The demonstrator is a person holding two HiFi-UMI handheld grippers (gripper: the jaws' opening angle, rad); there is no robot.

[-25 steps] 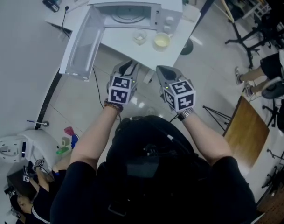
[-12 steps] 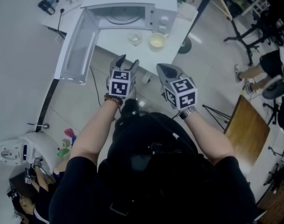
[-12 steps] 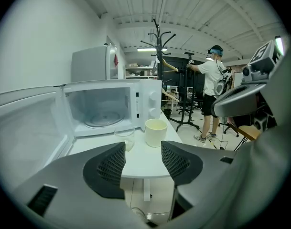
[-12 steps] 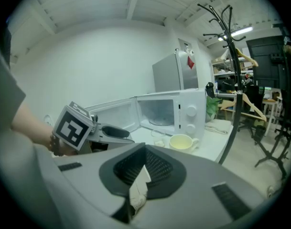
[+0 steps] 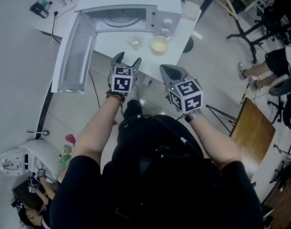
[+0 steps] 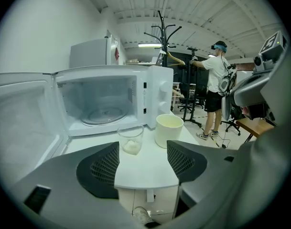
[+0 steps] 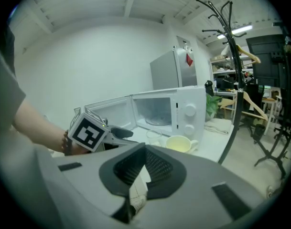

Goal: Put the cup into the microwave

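Facing glass cup (image 6: 131,140), left tool (image 5: 127,58) just opened wider, nothing between, right tool (image 5: 164,69) closed, empty.

Bright, even light; fisheye-warped edges

No word, brand or number can be read in any view. The only clear signs are black-and-white square markers. They cover the left cube (image 5: 122,81) just left of centre in the head view and the right cube (image 5: 186,95) just right of centre, and they are block patterns, not letters. A smaller marker (image 5: 32,189) of the same kind sits on dark gear in that view's lower left corner. In the left gripper view a red sticker (image 6: 117,54) shows on the fridge (image 6: 90,54), upper middle of the frame, its print too small to read. Any lettering by the dials of the microwave (image 6: 160,97) is too small to read.
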